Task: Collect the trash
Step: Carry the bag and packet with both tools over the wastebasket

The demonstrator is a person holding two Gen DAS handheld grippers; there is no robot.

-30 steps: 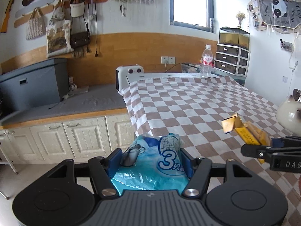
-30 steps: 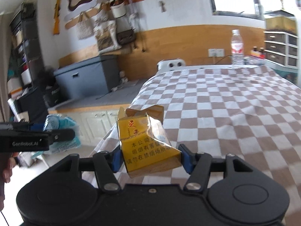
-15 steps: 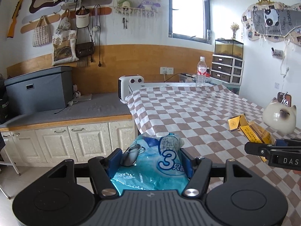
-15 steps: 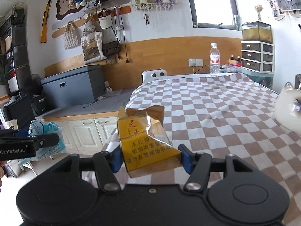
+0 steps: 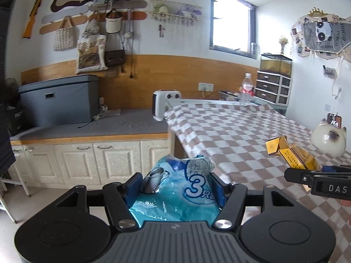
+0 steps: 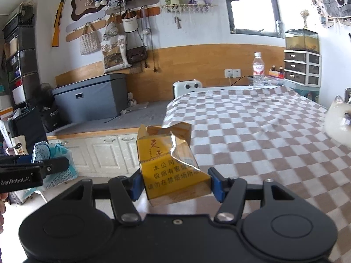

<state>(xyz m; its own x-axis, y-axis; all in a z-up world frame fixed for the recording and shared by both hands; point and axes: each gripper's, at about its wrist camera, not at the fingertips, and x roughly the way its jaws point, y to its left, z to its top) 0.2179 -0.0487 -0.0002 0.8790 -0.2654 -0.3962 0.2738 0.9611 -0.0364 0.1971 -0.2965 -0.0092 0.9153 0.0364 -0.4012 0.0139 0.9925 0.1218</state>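
My left gripper (image 5: 175, 186) is shut on a crumpled blue plastic wrapper (image 5: 175, 190) with a white "3" printed on it, held in the air off the left edge of the checked table (image 5: 241, 135). My right gripper (image 6: 175, 182) is shut on a torn yellow cigarette pack (image 6: 171, 166), its blue pads pressing both sides. In the left wrist view that yellow pack (image 5: 291, 155) shows at the right above the cloth. In the right wrist view the blue wrapper (image 6: 54, 164) appears at the far left, behind the other gripper's black finger.
A cat figurine (image 5: 329, 138) stands on the table's right side and a water bottle (image 6: 257, 70) at its far end. A white heater (image 5: 166, 105) and a grey box (image 5: 59, 100) sit on the low cabinet bench (image 5: 87, 131). Black bags (image 6: 28, 127) crowd the floor left.
Both grippers have drawn back from the table while keeping their loads. The cabinets, the grey box and the wall hangings now fill more of each view, and the table looks farther away.
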